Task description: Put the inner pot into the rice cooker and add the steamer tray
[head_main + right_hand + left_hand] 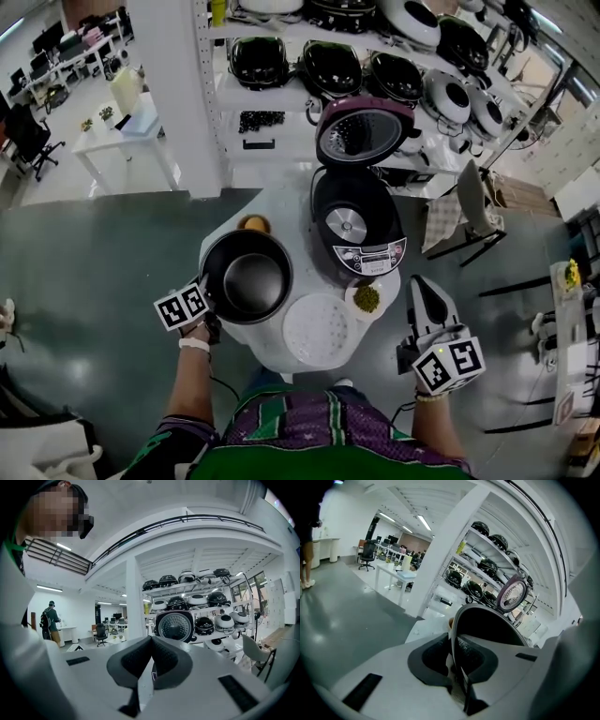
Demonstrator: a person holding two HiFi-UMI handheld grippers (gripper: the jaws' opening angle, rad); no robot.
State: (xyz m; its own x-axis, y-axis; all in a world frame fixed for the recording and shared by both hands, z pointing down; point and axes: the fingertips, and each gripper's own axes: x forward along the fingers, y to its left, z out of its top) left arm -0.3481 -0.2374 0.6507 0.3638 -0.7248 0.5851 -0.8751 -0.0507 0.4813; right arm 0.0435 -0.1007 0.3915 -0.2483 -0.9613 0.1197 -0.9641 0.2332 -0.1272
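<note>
An open office-like test lab: shelves (246, 97) stacked with rice cookers (331, 67), desks (75, 58) and office chairs (33, 136).

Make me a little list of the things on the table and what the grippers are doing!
Pot: black, empty, beside the rice cooker, not in it yet
Left gripper: shut on the pot's rim
Right gripper: shut, empty, right of the table
Rice cooker: lid open, no pot inside
Steamer tray: white, lying on the table
Extras: dish of green bits
</note>
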